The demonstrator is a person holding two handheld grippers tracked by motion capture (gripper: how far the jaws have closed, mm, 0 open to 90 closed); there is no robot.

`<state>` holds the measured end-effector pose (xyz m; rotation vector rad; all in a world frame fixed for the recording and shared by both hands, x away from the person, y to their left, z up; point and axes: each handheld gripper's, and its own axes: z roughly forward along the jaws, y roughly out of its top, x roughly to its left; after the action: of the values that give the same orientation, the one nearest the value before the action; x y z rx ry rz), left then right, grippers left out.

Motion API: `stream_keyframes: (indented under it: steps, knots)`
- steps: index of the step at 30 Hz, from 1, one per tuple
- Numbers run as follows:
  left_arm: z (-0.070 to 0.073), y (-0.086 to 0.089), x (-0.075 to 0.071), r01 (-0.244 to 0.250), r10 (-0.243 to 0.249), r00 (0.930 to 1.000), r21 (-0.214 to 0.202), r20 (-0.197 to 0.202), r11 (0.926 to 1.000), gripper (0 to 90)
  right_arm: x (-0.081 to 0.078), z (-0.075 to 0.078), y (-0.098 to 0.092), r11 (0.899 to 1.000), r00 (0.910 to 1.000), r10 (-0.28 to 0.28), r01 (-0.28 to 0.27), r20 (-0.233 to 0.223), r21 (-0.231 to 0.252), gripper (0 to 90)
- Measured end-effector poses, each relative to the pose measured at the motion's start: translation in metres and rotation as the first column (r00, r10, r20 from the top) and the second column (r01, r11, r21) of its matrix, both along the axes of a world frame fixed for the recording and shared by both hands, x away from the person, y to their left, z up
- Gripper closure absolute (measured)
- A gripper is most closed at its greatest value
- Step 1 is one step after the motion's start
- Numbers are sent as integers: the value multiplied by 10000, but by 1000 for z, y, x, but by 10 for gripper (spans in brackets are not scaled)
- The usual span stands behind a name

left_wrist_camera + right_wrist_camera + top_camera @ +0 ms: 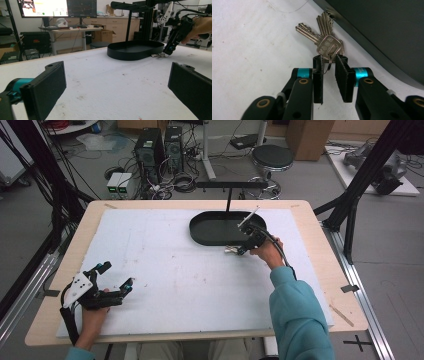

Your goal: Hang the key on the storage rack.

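A small bunch of silver keys (328, 45) on a ring lies on the white mat, right against the outer wall of the black oval tray (387, 25). My right gripper (329, 58) is low over the key heads. Its jaws stand a narrow gap apart with the ring between them, touching the left pad (318, 75). From above, the right gripper (243, 251) and keys (231, 250) sit at the tray's (200, 227) near right edge. My left gripper (118, 275) rests wide open at the mat's near left, holding nothing. Its own view (117, 67) looks across at the keys (157, 55) and the tray (125, 53).
A black T-shaped stand (229, 185) rises behind the tray. The white mat (165, 265) covers most of the wooden table (325, 270). Computer towers, cables and a stool (272, 157) stand on the floor beyond the far edge.
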<state>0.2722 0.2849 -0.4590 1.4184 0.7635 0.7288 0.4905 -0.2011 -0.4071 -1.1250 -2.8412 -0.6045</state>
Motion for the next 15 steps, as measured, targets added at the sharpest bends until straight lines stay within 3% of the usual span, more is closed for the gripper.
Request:
stream_keyframes:
  steps: [15]
  knots:
    - [0,0,0,-2,2,10000,-3,-2,10000,20,-1,-1,1,10000,10000,38,-38,-25,37,859]
